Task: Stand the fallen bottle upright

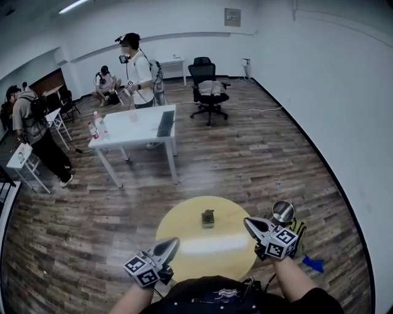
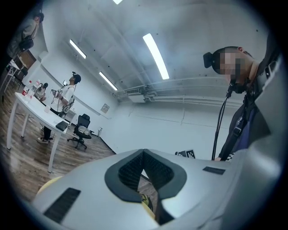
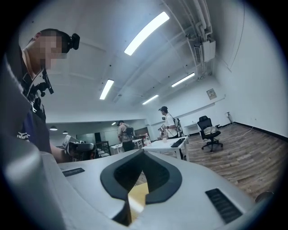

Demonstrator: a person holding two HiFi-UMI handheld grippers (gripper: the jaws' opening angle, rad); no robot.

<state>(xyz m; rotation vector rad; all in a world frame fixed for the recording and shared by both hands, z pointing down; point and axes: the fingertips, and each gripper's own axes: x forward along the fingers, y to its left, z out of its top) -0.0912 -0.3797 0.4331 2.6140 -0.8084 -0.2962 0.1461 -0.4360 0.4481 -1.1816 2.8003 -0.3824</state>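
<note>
Evidently my left gripper (image 1: 172, 244) and right gripper (image 1: 248, 222) hang empty, jaws pressed together, by the near edge of the round table (image 1: 178, 214), because the small bottle (image 1: 208, 218) already looks upright near its centre.

1. You have no word, brand or number in view that can be read.
2. The cubes on your left gripper (image 1: 174, 242) and right gripper (image 1: 247, 221) carry only black-and-white square markers, with no letters or digits.
3. The grey plaque (image 1: 232, 16) high on the far wall is too small to read.
4. The white print on your dark top (image 3: 28, 134) is too blurred to make out.
5. The red labels on the bottles (image 1: 93, 129) on the far worktop (image 1: 139, 122) are too small to read.
</note>
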